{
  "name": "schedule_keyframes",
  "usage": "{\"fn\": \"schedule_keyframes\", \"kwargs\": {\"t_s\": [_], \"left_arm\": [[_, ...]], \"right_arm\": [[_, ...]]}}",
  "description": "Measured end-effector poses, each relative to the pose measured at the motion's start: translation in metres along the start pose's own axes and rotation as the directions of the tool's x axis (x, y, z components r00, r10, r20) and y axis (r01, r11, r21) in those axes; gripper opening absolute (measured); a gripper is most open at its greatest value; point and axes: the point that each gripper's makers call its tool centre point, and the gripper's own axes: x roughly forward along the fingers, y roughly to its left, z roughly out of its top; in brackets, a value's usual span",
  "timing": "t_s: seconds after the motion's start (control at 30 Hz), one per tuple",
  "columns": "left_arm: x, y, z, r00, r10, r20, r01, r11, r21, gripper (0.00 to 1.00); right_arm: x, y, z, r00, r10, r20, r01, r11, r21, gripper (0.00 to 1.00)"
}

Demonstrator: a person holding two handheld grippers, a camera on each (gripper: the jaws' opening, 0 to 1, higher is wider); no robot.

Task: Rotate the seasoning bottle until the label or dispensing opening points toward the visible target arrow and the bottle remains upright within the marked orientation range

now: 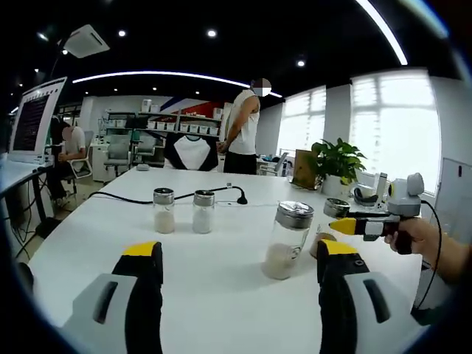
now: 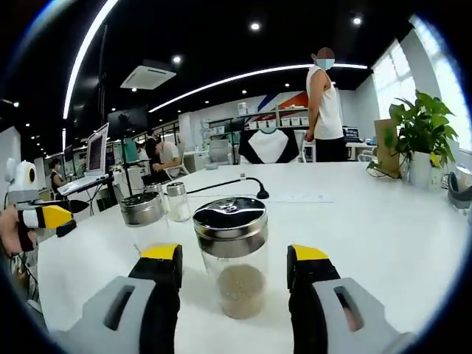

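White table (image 1: 221,295); right gripper (image 2: 234,269) — jaws apart, flanking the upright seasoning bottle (image 2: 231,254) without visible contact; left gripper (image 1: 240,265) — jaws apart, holding nothing; two small shakers (image 1: 183,211) side by side beyond.

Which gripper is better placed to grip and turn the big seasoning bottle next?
Right. The right gripper is open with the seasoning bottle upright between its jaws. The left gripper is open too, but over bare table, with the bottle off to one side.
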Motion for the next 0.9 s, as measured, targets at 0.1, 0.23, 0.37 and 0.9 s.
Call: {"fn": "schedule_keyframes", "kwargs": {"t_s": [0.1,0.23,0.37,0.9], "left_arm": [[0.001,-0.002,-0.002,1.0,-0.005,-0.003,0.005,1.0,-0.004,0.91],[0.001,-0.003,-0.002,1.0,-0.01,-0.007,0.01,1.0,-0.006,0.91],[0.001,-0.001,0.0,1.0,-0.007,-0.004,0.007,1.0,-0.008,0.91],[0.003,-0.002,0.004,1.0,-0.008,0.013,0.008,1.0,-0.012,0.91]], "right_arm": [[0.004,-0.003,-0.002,0.997,-0.074,-0.006,0.074,0.997,-0.004,0.56],[0.009,-0.004,-0.001,0.993,-0.114,-0.006,0.114,0.993,0.002,0.54],[0.015,-0.011,0.0,0.985,-0.171,-0.008,0.171,0.985,-0.009,0.5],[0.025,-0.014,0.002,0.978,-0.208,-0.004,0.208,0.978,-0.02,0.41]]}}
